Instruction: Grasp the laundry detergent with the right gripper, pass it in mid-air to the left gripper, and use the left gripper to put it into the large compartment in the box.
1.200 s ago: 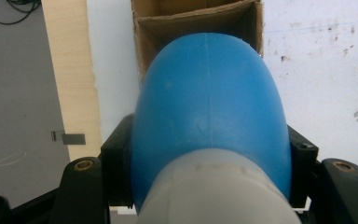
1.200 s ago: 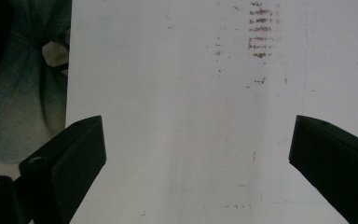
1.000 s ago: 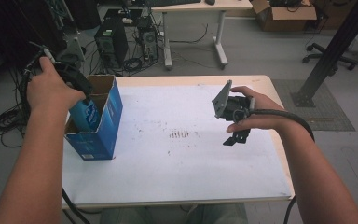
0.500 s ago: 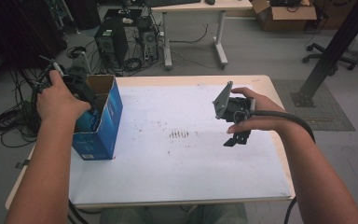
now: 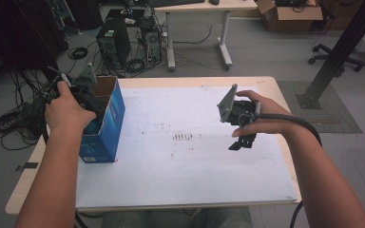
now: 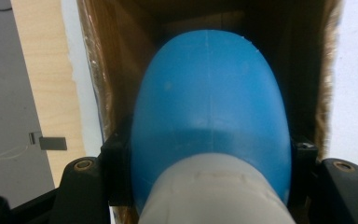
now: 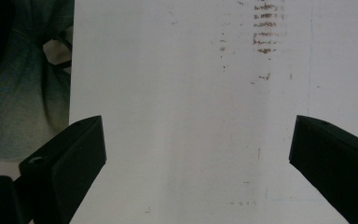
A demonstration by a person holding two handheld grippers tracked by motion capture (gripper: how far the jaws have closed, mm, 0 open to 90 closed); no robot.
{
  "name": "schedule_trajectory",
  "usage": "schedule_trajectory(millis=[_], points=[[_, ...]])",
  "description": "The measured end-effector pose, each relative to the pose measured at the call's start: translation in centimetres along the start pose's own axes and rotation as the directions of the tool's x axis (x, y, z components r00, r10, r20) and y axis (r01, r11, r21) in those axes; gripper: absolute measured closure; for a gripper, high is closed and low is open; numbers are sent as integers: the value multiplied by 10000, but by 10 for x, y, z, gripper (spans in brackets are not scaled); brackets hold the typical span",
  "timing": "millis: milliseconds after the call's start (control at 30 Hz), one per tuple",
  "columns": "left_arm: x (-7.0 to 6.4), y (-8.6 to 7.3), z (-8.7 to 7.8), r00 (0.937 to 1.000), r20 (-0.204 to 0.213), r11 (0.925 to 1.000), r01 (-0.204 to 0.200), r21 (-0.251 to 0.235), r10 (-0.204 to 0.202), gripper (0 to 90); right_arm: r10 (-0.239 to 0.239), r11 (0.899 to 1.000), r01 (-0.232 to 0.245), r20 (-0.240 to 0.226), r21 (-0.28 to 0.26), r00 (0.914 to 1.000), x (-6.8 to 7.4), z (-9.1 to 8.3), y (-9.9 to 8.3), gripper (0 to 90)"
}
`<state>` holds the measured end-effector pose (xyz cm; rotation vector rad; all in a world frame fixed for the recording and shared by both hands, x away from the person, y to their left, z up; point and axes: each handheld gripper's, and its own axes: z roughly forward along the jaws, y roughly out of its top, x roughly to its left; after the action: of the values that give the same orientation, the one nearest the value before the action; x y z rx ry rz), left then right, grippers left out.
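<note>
Left gripper at 9 o'clock on the tabletop, its fingers pinching a blue bottle by the sides near its white cap. Bottle sits inside the open blue cardboard box, between the brown inner walls. Right gripper hovers at 3 o'clock over the white surface, fingers spread wide, nothing between them. Brown smudges mark the centre.
</note>
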<state>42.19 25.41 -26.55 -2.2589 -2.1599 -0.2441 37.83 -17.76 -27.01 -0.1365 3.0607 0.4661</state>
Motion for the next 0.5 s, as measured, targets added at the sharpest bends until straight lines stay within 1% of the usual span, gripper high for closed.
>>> schedule_trajectory(millis=[233,500], points=[[0,1,10,10000,-3,9998,-70,160,70,380,33,10000,-33,-3,3,10000,0,1,-2,36],[0,0,16,10000,34,9998,-47,186,46,380,45,10000,-45,-25,43,10000,1,2,-3,37]])
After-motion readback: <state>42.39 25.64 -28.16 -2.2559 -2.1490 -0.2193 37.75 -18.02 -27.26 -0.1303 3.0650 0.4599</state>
